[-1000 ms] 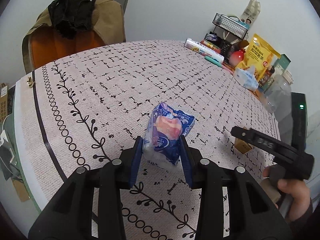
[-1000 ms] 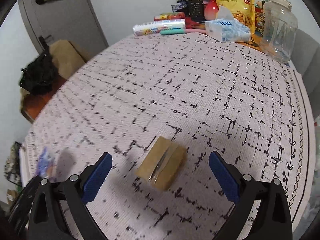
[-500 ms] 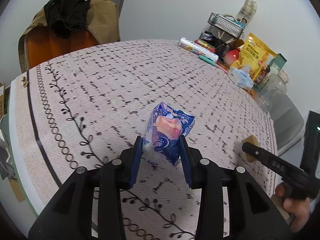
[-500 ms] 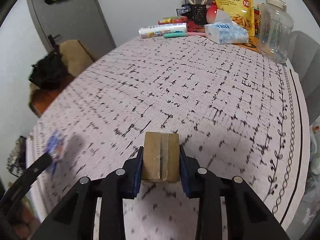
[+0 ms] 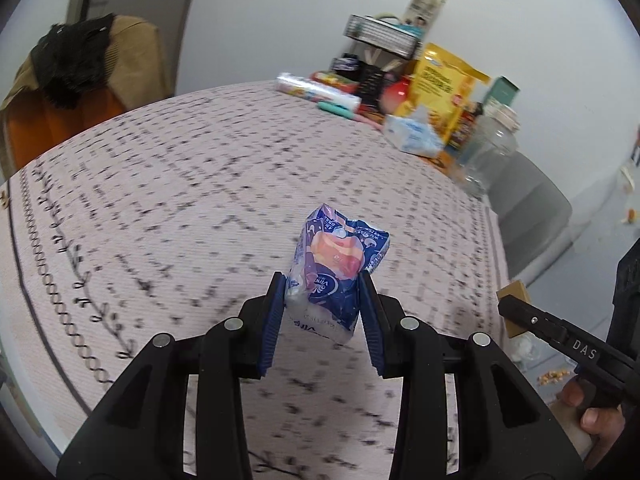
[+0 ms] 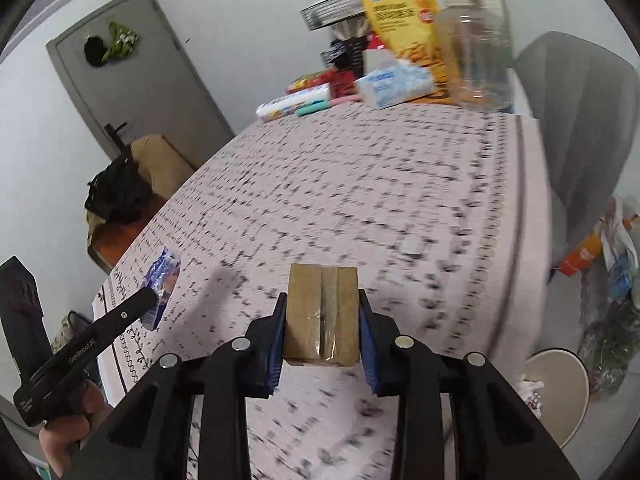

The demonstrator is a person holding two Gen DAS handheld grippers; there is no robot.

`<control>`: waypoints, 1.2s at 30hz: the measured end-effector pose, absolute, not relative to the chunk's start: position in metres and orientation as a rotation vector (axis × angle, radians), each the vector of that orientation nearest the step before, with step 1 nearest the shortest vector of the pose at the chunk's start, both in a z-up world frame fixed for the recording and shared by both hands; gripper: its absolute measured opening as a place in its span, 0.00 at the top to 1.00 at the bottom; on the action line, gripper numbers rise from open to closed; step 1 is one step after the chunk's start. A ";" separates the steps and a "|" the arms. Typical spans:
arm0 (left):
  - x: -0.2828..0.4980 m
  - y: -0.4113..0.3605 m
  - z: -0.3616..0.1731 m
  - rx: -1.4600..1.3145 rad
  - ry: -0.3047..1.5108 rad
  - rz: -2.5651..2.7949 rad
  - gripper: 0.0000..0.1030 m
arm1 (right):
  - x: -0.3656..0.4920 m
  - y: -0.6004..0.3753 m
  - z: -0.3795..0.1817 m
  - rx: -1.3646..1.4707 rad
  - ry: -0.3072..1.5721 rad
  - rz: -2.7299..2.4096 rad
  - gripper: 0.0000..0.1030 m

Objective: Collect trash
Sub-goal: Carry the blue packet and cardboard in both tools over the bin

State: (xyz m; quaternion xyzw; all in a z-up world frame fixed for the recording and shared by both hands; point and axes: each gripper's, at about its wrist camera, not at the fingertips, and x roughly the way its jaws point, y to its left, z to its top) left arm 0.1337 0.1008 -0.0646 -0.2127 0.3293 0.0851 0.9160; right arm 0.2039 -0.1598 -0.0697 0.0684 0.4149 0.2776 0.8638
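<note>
My left gripper point(image 5: 323, 286) is shut on a blue snack wrapper point(image 5: 336, 270) with an orange and pink print, held above the patterned tablecloth point(image 5: 180, 200). My right gripper point(image 6: 322, 304) is shut on a small brown cardboard box point(image 6: 322, 314) sealed with clear tape, held above the table near its right edge. The box point(image 5: 514, 294) and the right gripper's black body show at the right of the left wrist view. The wrapper point(image 6: 162, 280) and the left gripper's body show at the left of the right wrist view.
At the table's far end stand a yellow snack bag point(image 5: 438, 82), a tissue pack point(image 5: 414, 138), a clear jar point(image 5: 490, 148), a wire rack point(image 5: 382, 38) and a wrapped roll point(image 5: 318, 94). A grey chair point(image 6: 580, 120) and a bin point(image 6: 558, 392) with a trash bag point(image 6: 608, 280) are right of the table. A clothes-draped chair point(image 5: 72, 80) is at the left.
My right gripper closed on the brown box and lifted it off the table. Both grippers have swung toward the table's right side with their loads; the view is blurred by motion.
</note>
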 end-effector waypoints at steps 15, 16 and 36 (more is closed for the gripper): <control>0.164 0.002 -0.051 -0.331 0.705 -0.020 0.65 | 0.194 -0.282 -0.075 0.226 0.827 0.382 0.69; 0.166 -0.004 -0.052 -0.325 0.709 -0.031 0.65 | 0.193 -0.289 -0.077 0.230 0.830 0.370 0.69; 0.222 -0.147 -0.086 -0.192 0.866 -0.241 0.65 | 0.197 -0.413 -0.155 0.353 0.934 0.167 0.69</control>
